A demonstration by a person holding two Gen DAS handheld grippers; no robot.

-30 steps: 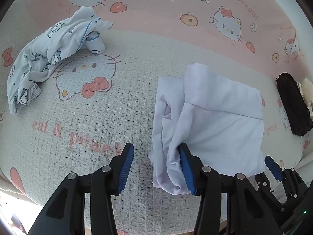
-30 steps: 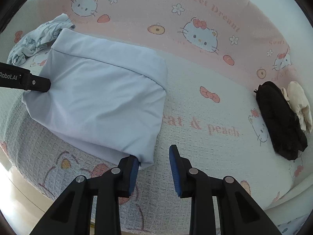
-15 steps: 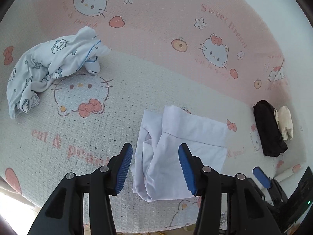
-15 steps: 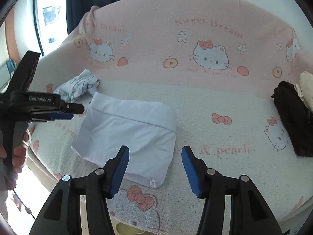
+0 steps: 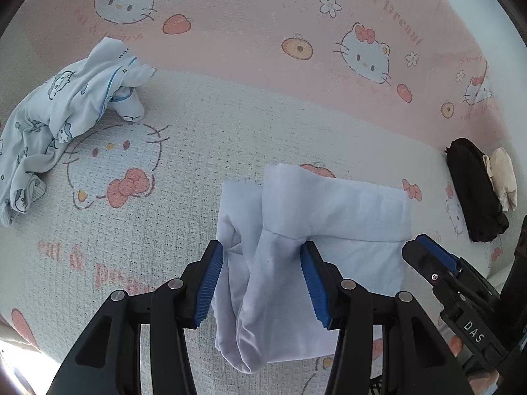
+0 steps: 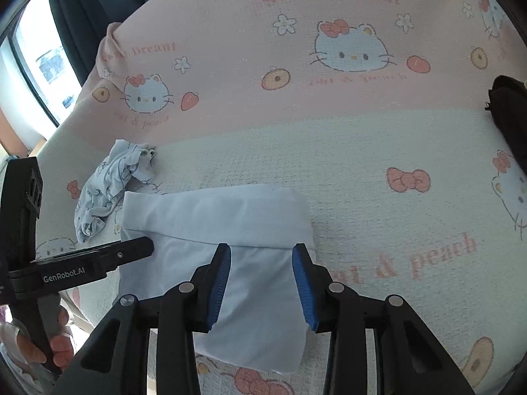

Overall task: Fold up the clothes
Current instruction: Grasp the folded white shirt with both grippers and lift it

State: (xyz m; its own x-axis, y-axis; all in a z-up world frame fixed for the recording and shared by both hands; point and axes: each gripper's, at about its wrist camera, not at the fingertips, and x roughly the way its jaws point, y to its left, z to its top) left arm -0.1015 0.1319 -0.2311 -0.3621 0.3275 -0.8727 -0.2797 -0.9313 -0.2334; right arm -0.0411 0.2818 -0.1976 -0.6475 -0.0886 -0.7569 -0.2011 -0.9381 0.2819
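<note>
A folded white garment (image 5: pixel 332 217) lies on the seat of a sofa under a Hello Kitty blanket (image 5: pixel 184 151). My left gripper (image 5: pixel 262 283) hovers open over the garment's bunched left end, and the cloth shows below the gap with neither pad pressing it. In the right wrist view the garment (image 6: pixel 210 220) lies flat with a fold band along its far edge. My right gripper (image 6: pixel 260 283) hangs over its near right part, jaws closing with nothing pinched between them. Each gripper appears in the other's view: the right gripper (image 5: pixel 434 256), the left gripper (image 6: pixel 141 248).
A crumpled pale blue printed garment (image 5: pixel 66 108) (image 6: pixel 112 181) lies at the seat's left. A black garment (image 5: pixel 474 191) and a cream one (image 5: pixel 500 177) sit at the right end. A person's hand (image 6: pixel 49 345) holds the left gripper. The sofa's front edge runs just below the white garment.
Both grippers drew back from the white garment, then came in closer over it. The right gripper left the garment's corner, spread its jaws wide, then narrowed them.
</note>
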